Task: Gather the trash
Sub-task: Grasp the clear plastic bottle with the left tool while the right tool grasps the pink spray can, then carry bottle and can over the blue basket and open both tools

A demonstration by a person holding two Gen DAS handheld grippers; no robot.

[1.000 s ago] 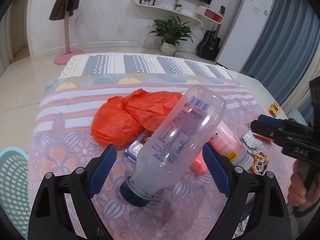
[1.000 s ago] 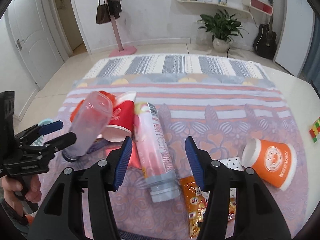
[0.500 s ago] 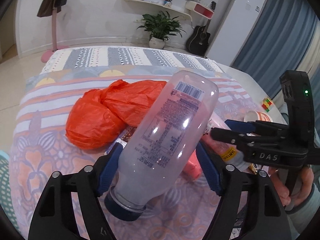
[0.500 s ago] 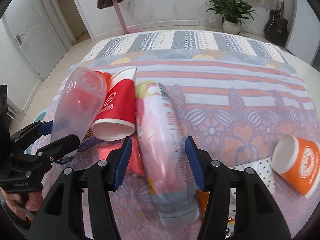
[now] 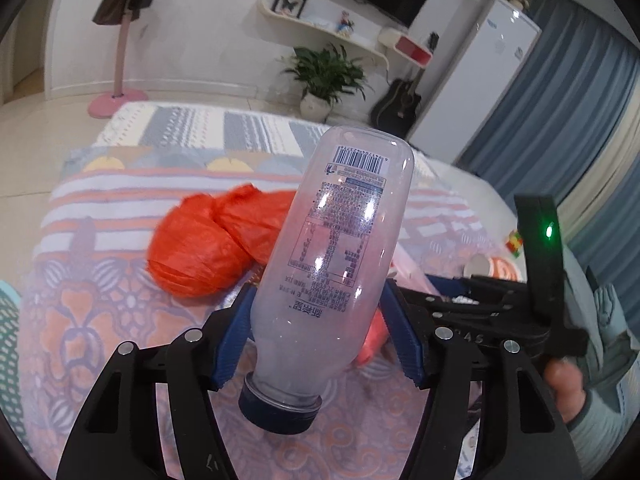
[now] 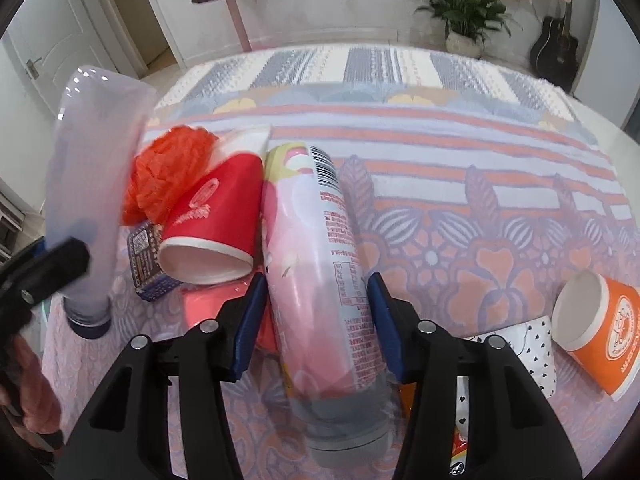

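My left gripper [image 5: 318, 328] is shut on a clear plastic bottle [image 5: 332, 264] with a dark blue cap, held tilted with the cap toward me above the patterned tablecloth; the bottle also shows in the right wrist view [image 6: 90, 184]. My right gripper [image 6: 314, 312] straddles a pink labelled bottle [image 6: 320, 280] lying on the cloth, its blue pads at both sides of it. An orange plastic bag [image 5: 216, 244] lies behind the clear bottle.
A red paper cup [image 6: 212, 232] lies on its side left of the pink bottle, over a small dark box [image 6: 146, 260]. An orange paper cup [image 6: 596, 328], a dotted wrapper [image 6: 524, 344] and a snack packet [image 6: 460, 448] lie at the right.
The left gripper closed on the clear bottle and lifted it. The right gripper moved forward and lower over the pink bottle, its pads now alongside it.
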